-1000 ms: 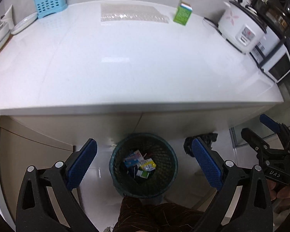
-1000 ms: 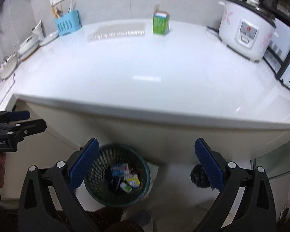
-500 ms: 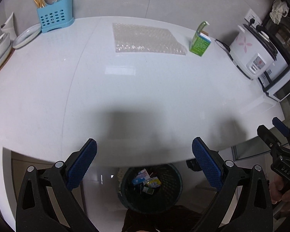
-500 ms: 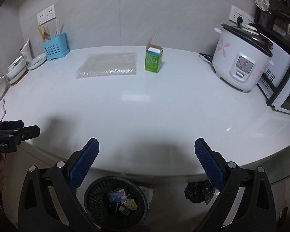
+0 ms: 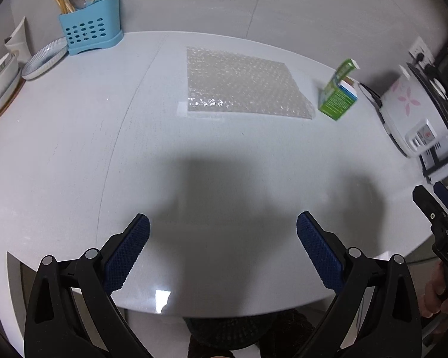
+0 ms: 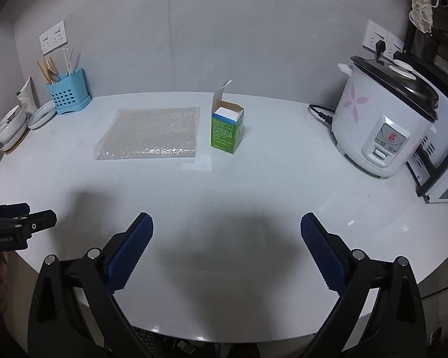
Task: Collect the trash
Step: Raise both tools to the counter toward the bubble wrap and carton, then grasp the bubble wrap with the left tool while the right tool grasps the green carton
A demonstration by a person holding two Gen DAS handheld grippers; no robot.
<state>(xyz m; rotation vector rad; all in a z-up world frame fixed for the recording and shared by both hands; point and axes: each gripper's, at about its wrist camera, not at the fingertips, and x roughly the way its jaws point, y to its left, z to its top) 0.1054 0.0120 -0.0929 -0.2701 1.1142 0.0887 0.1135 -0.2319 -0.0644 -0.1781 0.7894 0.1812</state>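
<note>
A sheet of bubble wrap (image 5: 242, 85) (image 6: 152, 137) lies flat on the white counter (image 5: 104, 155) toward the back. Beside it on the right stands a small green carton (image 5: 339, 95) (image 6: 226, 129) with its top flap up. My left gripper (image 5: 223, 229) hangs open over the counter's near part, nothing between its blue pads. My right gripper (image 6: 226, 228) is open too, at the same near edge, empty. Each gripper also shows at the margin of the other's view. A dark mesh bin's rim (image 5: 224, 332) peeks out under the counter edge.
A blue utensil holder (image 5: 91, 31) (image 6: 68, 95) and stacked dishes (image 5: 44, 58) (image 6: 13, 125) stand at the back left. A white rice cooker (image 5: 419, 113) (image 6: 385, 125) with its cord and a microwave (image 6: 442, 173) occupy the right side.
Both grippers rose from below the counter edge, where the bin with trash was in full view, to above the counter. They stayed open. The bubble wrap and carton now appear closer.
</note>
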